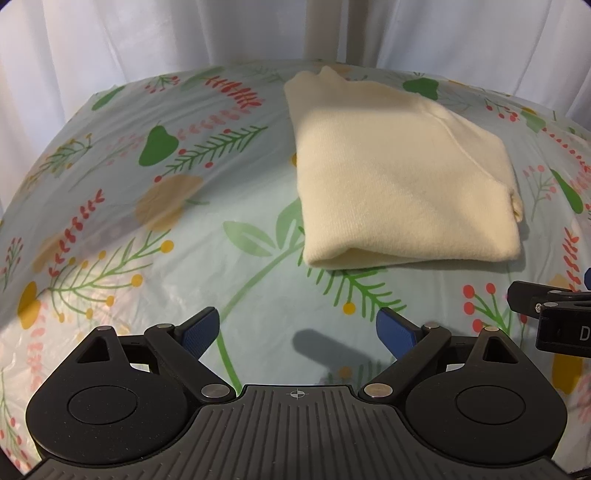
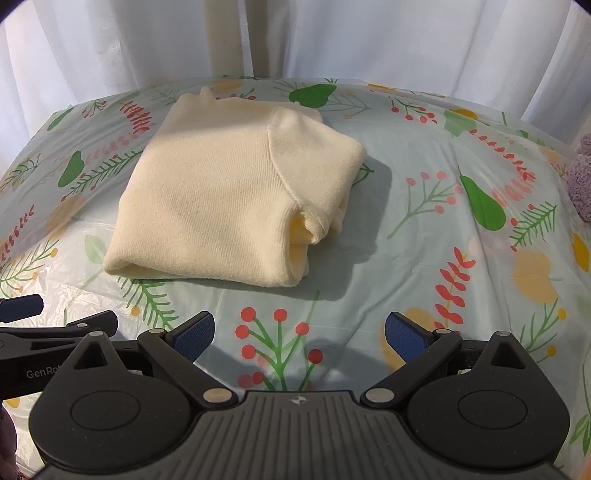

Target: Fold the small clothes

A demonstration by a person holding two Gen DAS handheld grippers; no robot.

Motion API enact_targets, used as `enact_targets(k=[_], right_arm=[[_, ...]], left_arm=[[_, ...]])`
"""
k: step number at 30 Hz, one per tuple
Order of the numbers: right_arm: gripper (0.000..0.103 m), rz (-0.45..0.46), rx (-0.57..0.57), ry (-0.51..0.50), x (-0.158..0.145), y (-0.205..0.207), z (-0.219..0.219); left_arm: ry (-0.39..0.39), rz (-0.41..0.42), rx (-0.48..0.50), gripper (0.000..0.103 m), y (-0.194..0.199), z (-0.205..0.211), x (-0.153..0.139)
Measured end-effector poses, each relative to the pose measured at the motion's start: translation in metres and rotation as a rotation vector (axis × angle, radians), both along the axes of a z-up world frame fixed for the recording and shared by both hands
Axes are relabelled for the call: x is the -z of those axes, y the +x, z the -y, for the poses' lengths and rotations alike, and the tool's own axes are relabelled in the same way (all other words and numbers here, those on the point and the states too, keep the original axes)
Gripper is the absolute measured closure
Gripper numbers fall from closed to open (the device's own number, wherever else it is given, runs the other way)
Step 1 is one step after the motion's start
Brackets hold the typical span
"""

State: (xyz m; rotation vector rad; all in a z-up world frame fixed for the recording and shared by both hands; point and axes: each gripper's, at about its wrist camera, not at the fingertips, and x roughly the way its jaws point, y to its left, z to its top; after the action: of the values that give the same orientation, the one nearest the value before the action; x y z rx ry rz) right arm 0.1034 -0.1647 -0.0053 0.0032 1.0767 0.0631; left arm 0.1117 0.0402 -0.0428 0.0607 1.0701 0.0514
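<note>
**Cream sweater folded on the floral cloth, both grippers empty**

Cream sweater (image 1: 399, 173) lying folded in a thick, roughly square bundle on the floral tablecloth (image 1: 129, 206), a rounded fold along its near edge. In the right wrist view, same sweater (image 2: 221, 199) with a tucked sleeve end bunched at its right side, layers showing there. Left gripper (image 1: 297, 330) held near the sweater's near edge, apart from it, 2 blue-padded fingers (image 1: 199, 330) spread wide, nothing between them. Right gripper (image 2: 299, 336) likewise short of the sweater's near edge, fingers (image 2: 404, 336) spread wide, gripping nothing, only tablecloth (image 2: 424, 258) under the gap. Grippers side by side, each one's edge visible in the other's view. White curtain (image 1: 147, 33) hanging beyond the sweater's far side. Fuzzy purple thing (image 2: 581, 177) well to the right of the sweater, at the frame edge, too cropped to identify
</note>
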Motion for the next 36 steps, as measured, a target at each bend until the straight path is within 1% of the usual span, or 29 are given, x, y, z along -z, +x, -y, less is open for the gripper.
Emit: enact_targets(k=[11,36], right_arm=[[0.004,-0.008,0.017,-0.001,0.0002,-0.0016,0.0035],[0.004,-0.015,0.018,-0.005,0.0003,-0.0007,0.0031]], left_arm=[[0.003,-0.002,0.014,0.007,0.0005,-0.0002,-0.0004],[0.005,-0.01,0.025,0.007,0.0025,0.0007,0.0017]])
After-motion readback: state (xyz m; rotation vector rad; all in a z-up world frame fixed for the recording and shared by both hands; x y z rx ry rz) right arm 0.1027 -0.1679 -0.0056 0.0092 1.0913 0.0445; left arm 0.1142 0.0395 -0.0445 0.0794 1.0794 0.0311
